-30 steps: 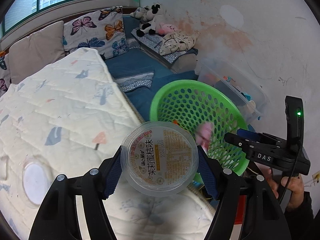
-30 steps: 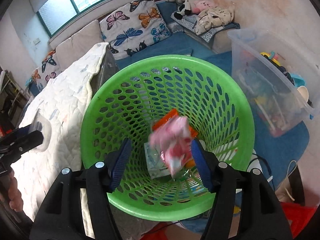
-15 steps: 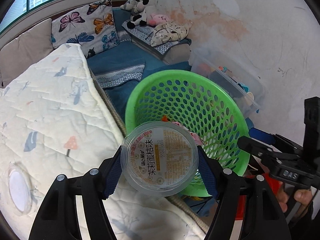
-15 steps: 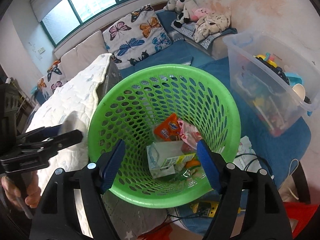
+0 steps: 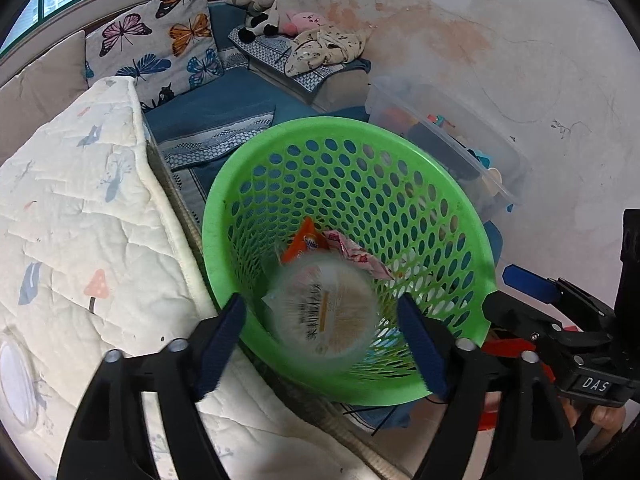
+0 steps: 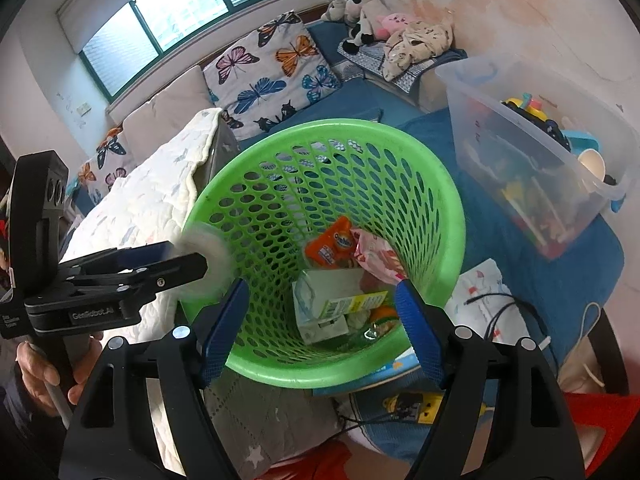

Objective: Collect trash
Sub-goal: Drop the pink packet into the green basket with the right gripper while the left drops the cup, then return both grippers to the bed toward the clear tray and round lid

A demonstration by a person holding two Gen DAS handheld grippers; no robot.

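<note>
Quilted white bedspread [image 5: 80,240], printed with small mushrooms and animals. Behind it, a butterfly-print cushion [image 5: 160,52] against the window wall. Farther along from the cushion, a black-and-white plush cow [image 5: 266,0] and pink plush toy [image 5: 306,20]. Beside the wall, a clear plastic bin [image 6: 532,152] of toys.

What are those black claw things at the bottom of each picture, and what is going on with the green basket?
They are two hand-held grippers, each a pair of fingers with blue pads, worked by a person, not a robot arm. Each carries a wide-angle camera that looks along its own fingers, so one picture comes from the left gripper and the other from the right gripper. Both aim down into a green basket beside a quilted bed cover. The left gripper's jaws are opening, and a round plastic cup appears blurred between them, touching neither pad, apparently dropping in. The right gripper is open and holds nothing. Wrappers and a small carton lie in the basket.
</note>
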